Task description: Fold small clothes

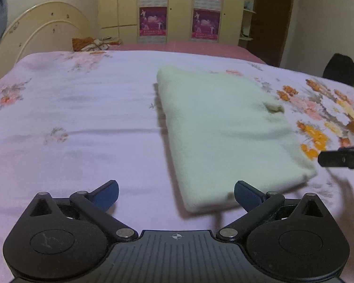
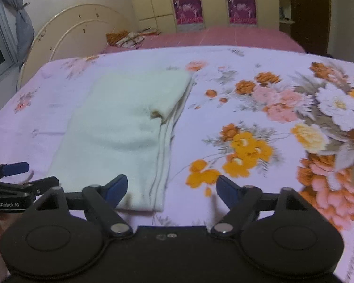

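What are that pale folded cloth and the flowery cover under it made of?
The folded cloth looks like soft fleece or terry: matte, fuzzy, thick at its layered edges. The flowery cover seems thin printed woven fabric, cotton or a blend: smooth, flat, faintly creased.

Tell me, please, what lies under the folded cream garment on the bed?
The folded cream garment rests directly on the floral bedsheet. Its own lower layers show along the right edge; whatever sheet pattern lies beneath is covered.

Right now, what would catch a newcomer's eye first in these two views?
A folded cream-white fleece garment lies flat on the lilac bedsheet, beside its big orange and pink flower print. Both the left gripper and the right gripper stand open, holding nothing.
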A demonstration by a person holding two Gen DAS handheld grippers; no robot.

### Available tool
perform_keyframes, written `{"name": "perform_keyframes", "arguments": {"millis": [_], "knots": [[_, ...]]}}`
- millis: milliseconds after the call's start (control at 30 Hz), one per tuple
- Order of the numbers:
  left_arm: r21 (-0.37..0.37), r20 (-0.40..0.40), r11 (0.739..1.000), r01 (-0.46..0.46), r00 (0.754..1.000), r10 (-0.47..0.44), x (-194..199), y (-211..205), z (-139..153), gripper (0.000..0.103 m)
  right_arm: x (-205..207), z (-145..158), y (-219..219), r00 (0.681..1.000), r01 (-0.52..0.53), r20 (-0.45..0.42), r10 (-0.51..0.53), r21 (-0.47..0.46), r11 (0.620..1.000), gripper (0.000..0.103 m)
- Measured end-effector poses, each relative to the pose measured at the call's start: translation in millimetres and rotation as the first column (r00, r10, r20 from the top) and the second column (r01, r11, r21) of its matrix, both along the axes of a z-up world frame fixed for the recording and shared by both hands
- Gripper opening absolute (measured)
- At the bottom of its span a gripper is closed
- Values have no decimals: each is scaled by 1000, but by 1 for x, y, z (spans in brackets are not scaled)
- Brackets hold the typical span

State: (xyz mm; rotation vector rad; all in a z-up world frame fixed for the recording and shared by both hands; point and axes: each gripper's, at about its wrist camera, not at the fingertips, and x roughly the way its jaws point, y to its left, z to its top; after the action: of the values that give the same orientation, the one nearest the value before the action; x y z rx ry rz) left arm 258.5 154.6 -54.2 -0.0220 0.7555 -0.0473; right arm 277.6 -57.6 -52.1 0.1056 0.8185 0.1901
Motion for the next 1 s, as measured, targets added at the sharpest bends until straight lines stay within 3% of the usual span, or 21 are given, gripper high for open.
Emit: {"name": "perform_keyframes", "arguments": {"millis": [367, 667, 767, 1000], "knots": [[16, 85, 1000, 4, 996, -5, -86, -44, 55, 103, -78, 33, -7, 999, -26, 32, 25, 30, 999, 85], [-3, 174, 1000, 8, 985, -7, -179, -75, 103, 103, -170, 77, -6, 988, -27, 149, 31, -28, 999, 90], [-11, 196, 1000, 4, 981, -1, -206, -79, 113, 103, -200, 92, -4, 979, -10, 202, 25, -71, 997, 90], [-21, 220, 1000, -3, 975, 8, -246, -80, 123, 103, -241, 106, -11, 967, 20, 256, -4, -57, 998, 91]]}}
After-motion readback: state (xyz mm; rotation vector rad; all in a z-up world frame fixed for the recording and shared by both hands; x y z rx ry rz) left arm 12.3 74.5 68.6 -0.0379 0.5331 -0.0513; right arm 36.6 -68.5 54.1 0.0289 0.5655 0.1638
